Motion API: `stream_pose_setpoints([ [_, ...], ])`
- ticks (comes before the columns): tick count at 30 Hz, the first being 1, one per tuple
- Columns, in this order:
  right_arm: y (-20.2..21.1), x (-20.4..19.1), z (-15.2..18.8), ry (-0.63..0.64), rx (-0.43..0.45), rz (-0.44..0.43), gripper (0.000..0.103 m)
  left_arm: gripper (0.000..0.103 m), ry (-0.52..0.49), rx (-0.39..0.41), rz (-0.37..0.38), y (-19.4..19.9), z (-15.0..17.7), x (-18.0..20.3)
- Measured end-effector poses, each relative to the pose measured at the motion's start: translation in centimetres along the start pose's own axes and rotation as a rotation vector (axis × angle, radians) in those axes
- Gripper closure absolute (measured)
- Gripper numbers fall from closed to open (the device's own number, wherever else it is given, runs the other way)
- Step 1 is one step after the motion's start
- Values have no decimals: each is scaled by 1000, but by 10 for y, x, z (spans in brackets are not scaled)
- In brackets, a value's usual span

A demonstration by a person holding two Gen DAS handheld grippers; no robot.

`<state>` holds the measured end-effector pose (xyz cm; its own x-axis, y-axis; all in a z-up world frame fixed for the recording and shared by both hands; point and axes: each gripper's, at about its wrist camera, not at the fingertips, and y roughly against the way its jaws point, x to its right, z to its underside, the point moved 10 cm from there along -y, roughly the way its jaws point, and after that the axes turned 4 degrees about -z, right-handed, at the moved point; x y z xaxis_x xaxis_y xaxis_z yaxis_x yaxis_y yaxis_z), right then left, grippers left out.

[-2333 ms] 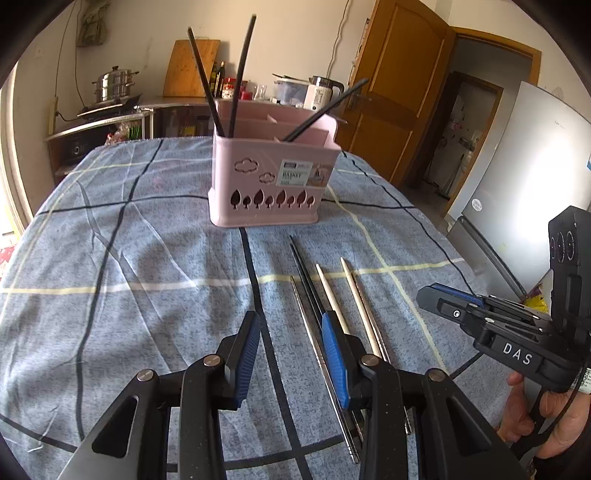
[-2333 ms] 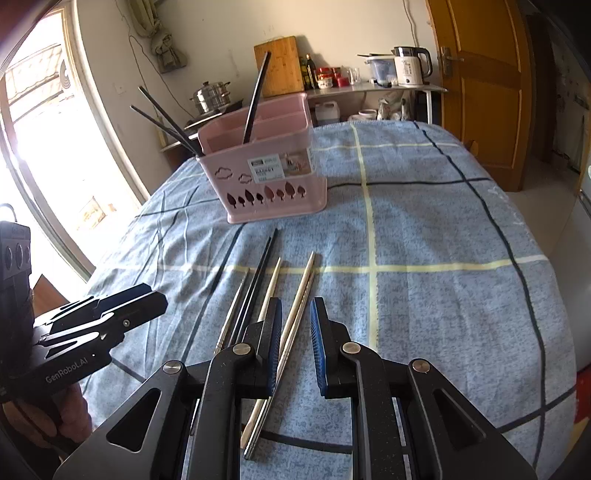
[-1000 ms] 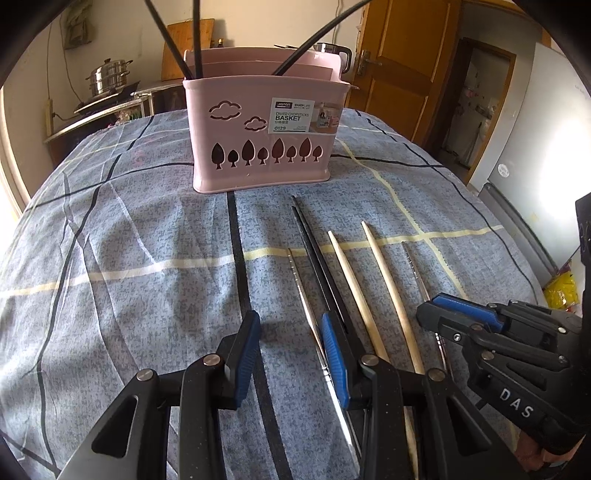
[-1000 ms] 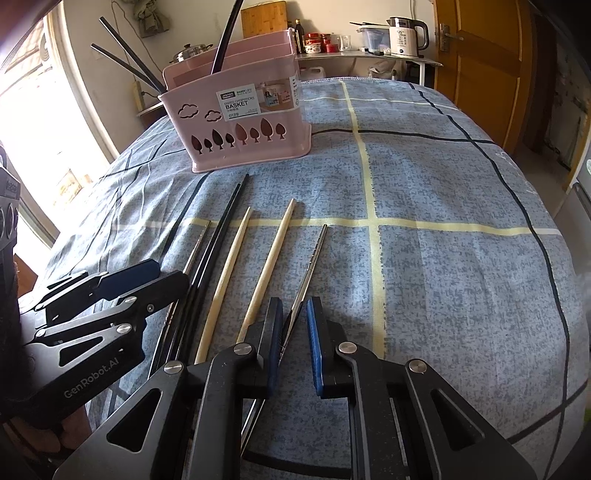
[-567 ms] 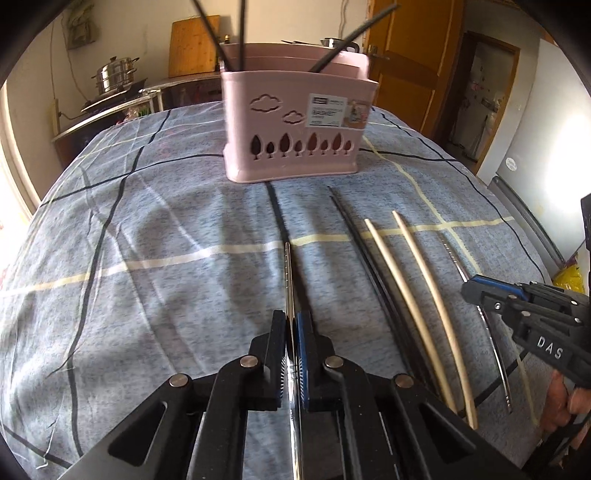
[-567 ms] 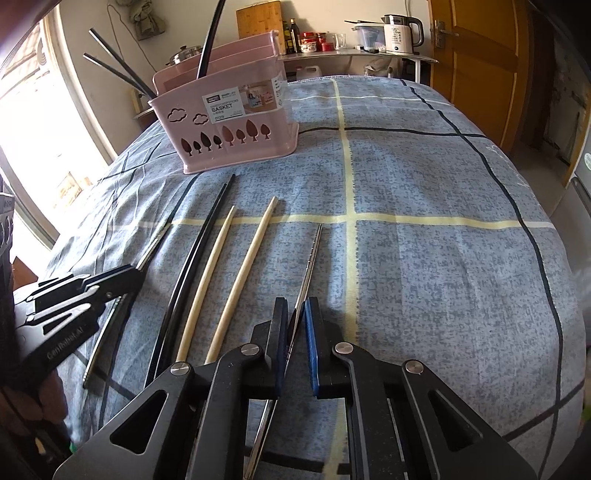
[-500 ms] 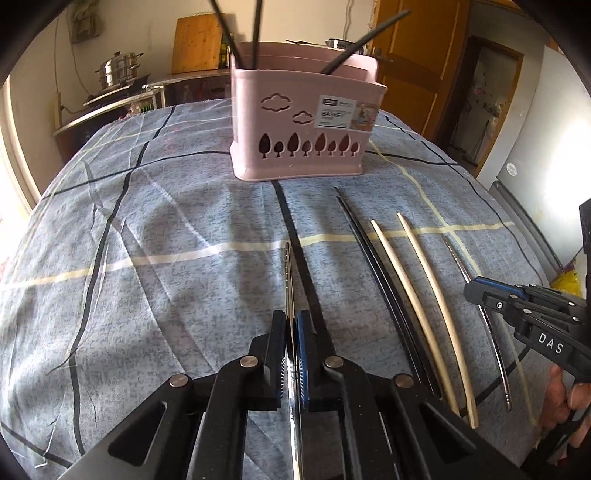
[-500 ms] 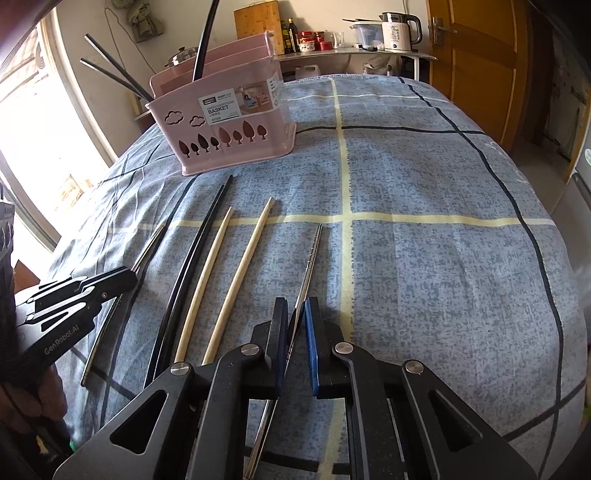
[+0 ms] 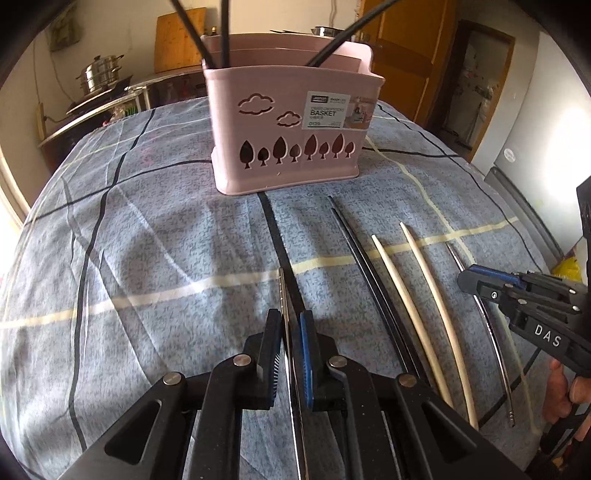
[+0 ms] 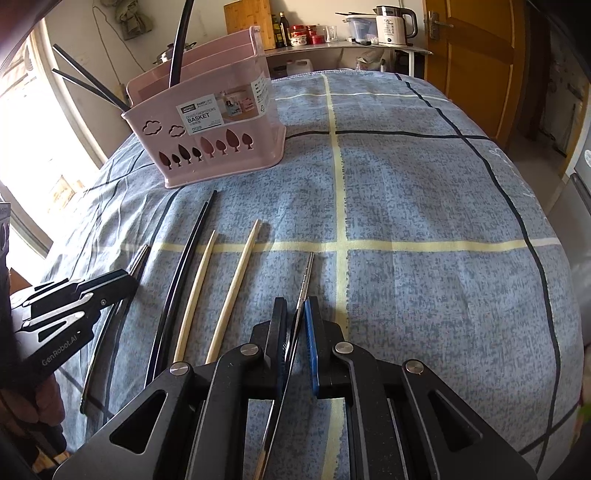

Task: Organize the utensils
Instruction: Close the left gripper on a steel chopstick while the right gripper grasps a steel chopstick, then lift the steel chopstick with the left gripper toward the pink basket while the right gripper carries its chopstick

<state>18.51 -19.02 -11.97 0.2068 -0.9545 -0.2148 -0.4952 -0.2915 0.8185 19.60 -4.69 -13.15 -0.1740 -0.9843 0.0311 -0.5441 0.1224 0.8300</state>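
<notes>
Left wrist: left fingers (image 9: 289,326) angled down, clamping steel chopstick (image 9: 281,286); right likewise.

black chopsticks (image 9: 192,37) tops cut off, label (image 9: 327,110) fine print unreadable

Pink plastic basket (image 9: 291,147) with tree and cloud cutouts stands upright on the blue plaid cloth, three black chopsticks (image 9: 221,33) poking out of it. In front of it, lying side by side: two black chopsticks (image 9: 369,273), two pale wooden ones (image 9: 417,295), and two thin metal ones (image 9: 282,291) at the outer edges.
</notes>
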Motion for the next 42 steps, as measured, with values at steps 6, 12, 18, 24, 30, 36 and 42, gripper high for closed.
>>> stream_pose_setpoints([
  [6, -4, 0, -6, -3, -7, -7, 93, 94, -11, -6, 2, -6, -7, 2],
  [12, -8, 0, -10, -7, -11, -15, 94, 94, -9, -4, -14, -8, -9, 3],
  [18, -9, 1, -12, -17, -33, -29, 98, 99, 14, -25, -3, -8, -11, 1],
  [24, 0, -4, -17, -13, -15, -52, 98, 99, 30, -8, 19, 4, -15, 0],
  [30, 21, -13, -35, 8, 38, -75, 98, 99, 54, 49, 49, 29, -36, -5],
  [36, 46, -19, -60, 16, 106, -93, 99, 99, 74, 117, 72, 56, -61, -10],
  [42, 72, -26, -83, 38, 183, -98, 99, 99, 74, 187, 81, 82, -88, -15],
])
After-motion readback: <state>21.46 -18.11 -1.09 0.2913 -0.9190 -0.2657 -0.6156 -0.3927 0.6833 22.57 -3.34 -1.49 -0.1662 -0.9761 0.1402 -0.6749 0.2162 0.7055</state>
